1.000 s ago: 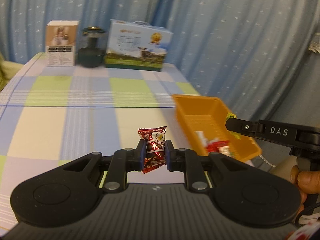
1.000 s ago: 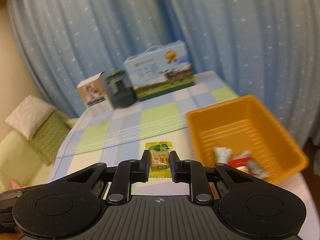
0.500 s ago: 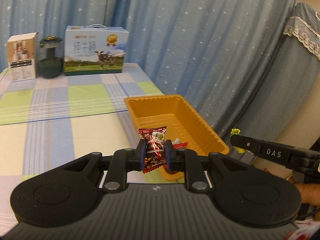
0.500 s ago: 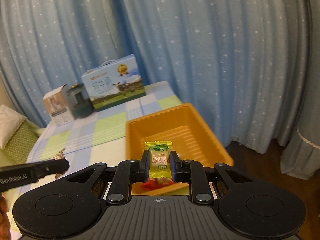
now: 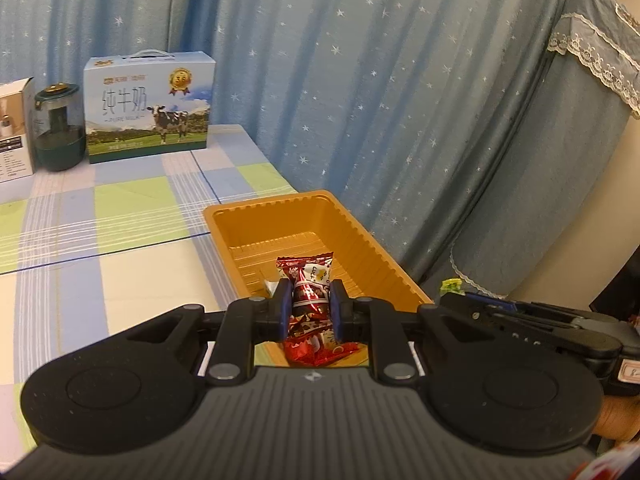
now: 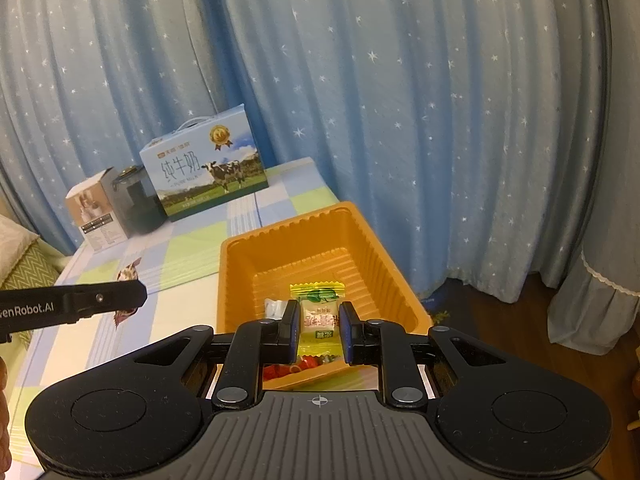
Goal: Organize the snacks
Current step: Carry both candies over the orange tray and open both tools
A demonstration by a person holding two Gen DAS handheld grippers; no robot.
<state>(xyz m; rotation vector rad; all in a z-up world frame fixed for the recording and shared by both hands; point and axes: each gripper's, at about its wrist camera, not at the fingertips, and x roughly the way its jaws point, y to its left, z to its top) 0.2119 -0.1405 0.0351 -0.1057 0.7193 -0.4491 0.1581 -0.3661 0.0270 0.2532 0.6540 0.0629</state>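
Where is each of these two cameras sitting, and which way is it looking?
Left wrist: on the left gripper, looking along its fingers at the red snack over the orange tray; a bit of hand shows.
Right wrist: on the right gripper, facing the yellow snack over the tray; no clear body part.
Shared: tray, milk box, curtain, each other's gripper.

The desk (image 5: 120, 216) wears a checked cloth of pale blue, green and cream, and the curtain (image 6: 400, 100) behind is blue with small white stars. The tray (image 6: 240, 272) is orange; one candy (image 5: 306, 284) is red-wrapped, the other candy (image 6: 318, 312) yellow with green.
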